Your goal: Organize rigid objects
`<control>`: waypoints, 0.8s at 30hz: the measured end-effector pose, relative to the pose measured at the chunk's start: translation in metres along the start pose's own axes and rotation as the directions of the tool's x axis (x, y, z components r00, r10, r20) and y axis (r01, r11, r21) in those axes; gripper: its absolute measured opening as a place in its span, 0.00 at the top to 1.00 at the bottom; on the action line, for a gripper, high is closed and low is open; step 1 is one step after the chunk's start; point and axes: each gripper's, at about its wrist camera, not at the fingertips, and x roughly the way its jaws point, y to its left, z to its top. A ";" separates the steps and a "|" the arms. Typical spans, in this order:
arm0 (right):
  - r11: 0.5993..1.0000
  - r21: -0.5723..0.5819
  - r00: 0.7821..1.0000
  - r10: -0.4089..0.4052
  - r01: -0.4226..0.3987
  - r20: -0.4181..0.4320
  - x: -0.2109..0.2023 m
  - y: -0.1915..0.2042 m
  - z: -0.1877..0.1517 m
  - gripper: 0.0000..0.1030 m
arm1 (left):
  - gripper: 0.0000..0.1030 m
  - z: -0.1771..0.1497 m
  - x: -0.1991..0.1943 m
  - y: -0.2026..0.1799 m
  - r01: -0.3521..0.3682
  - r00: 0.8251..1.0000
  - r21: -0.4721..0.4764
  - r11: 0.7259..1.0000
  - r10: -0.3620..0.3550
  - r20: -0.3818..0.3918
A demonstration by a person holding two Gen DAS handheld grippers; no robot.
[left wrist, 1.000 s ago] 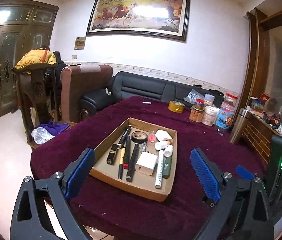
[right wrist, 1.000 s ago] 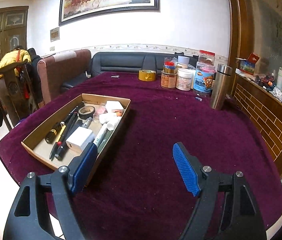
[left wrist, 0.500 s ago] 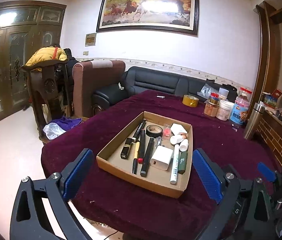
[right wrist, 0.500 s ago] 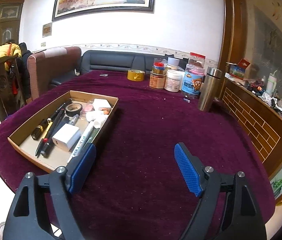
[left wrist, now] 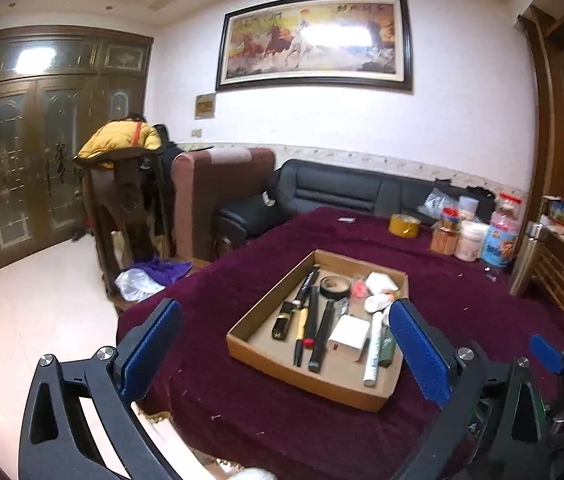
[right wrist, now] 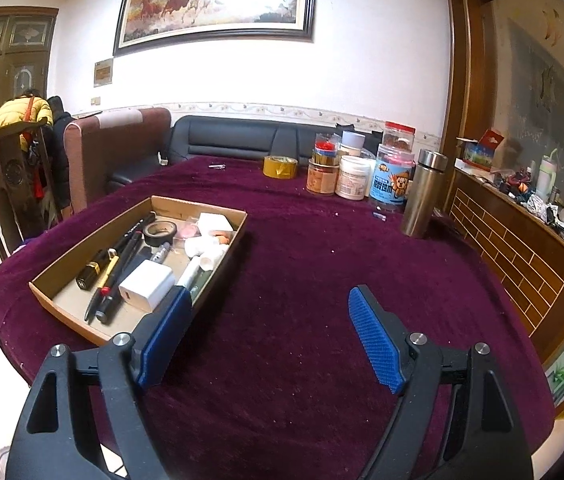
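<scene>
A shallow cardboard tray [left wrist: 259, 354] [right wrist: 63, 258] sits on the purple table cloth. It holds pens [left wrist: 324, 332], a black tape roll [left wrist: 335, 287] [right wrist: 159, 233], a white charger block [left wrist: 349, 337] [right wrist: 146, 290], a white marker [left wrist: 374, 354], small white bottles [right wrist: 201, 246] and a black-gold tube [right wrist: 91, 270]. My left gripper [left wrist: 286, 354] is open and empty, held back from the tray's near edge. My right gripper [right wrist: 267, 336] is open and empty above bare cloth, to the right of the tray.
A yellow tape roll [right wrist: 279, 167], several jars [right wrist: 352, 182] and a steel flask [right wrist: 422, 196] stand at the table's far right. A brick-pattern wooden ledge [right wrist: 522, 252] borders the right side. A sofa [left wrist: 342, 194] and armchair [left wrist: 217, 196] stand behind the table.
Both grippers have drawn back and risen from the table, so the tray looks smaller and farther. Both stay open and empty.
</scene>
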 end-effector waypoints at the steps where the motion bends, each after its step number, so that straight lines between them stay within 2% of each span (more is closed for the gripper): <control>1: 1.000 0.000 1.000 0.003 -0.003 -0.001 0.000 0.000 0.000 0.21 | 0.01 0.001 0.001 0.000 0.026 1.000 0.005 1.000 -0.026 -0.012; 3: 1.000 -0.003 1.000 0.007 -0.007 -0.003 0.001 0.002 -0.001 0.21 | 0.01 0.003 0.004 -0.001 0.057 0.997 0.009 0.998 -0.057 -0.047; 4: 1.000 -0.004 1.000 0.011 -0.011 -0.004 0.001 0.002 -0.001 0.21 | 0.01 0.002 0.006 -0.002 0.045 0.997 0.008 0.999 -0.044 -0.058; 7: 1.000 -0.010 1.000 0.022 -0.022 -0.006 0.001 0.005 -0.002 0.21 | 0.01 0.001 0.004 -0.006 -0.068 0.997 0.037 0.997 0.069 -0.028; 8: 1.000 -0.013 1.000 0.025 -0.025 -0.006 0.001 0.007 -0.003 0.21 | 0.01 0.001 0.003 -0.007 -0.085 0.996 0.046 0.995 0.085 -0.015; 10: 0.999 -0.024 0.999 0.030 -0.030 -0.012 0.002 0.011 -0.004 0.21 | 0.01 0.001 0.004 -0.006 -0.075 0.997 0.037 0.997 0.076 -0.024; 13: 0.998 -0.038 0.999 0.040 -0.041 -0.016 0.002 0.016 -0.006 0.21 | 0.01 -0.001 0.013 -0.002 -0.050 0.995 0.013 0.999 0.051 -0.082; 19: 0.996 -0.063 0.998 0.058 -0.059 -0.023 0.003 0.025 -0.007 0.21 | 0.01 -0.007 0.033 0.006 -0.031 0.982 -0.027 0.999 0.026 -0.189; 24: 0.994 -0.080 0.997 0.067 -0.069 -0.028 0.003 0.031 -0.008 0.21 | 0.01 -0.010 0.038 0.006 -0.037 0.976 -0.018 0.999 0.032 -0.215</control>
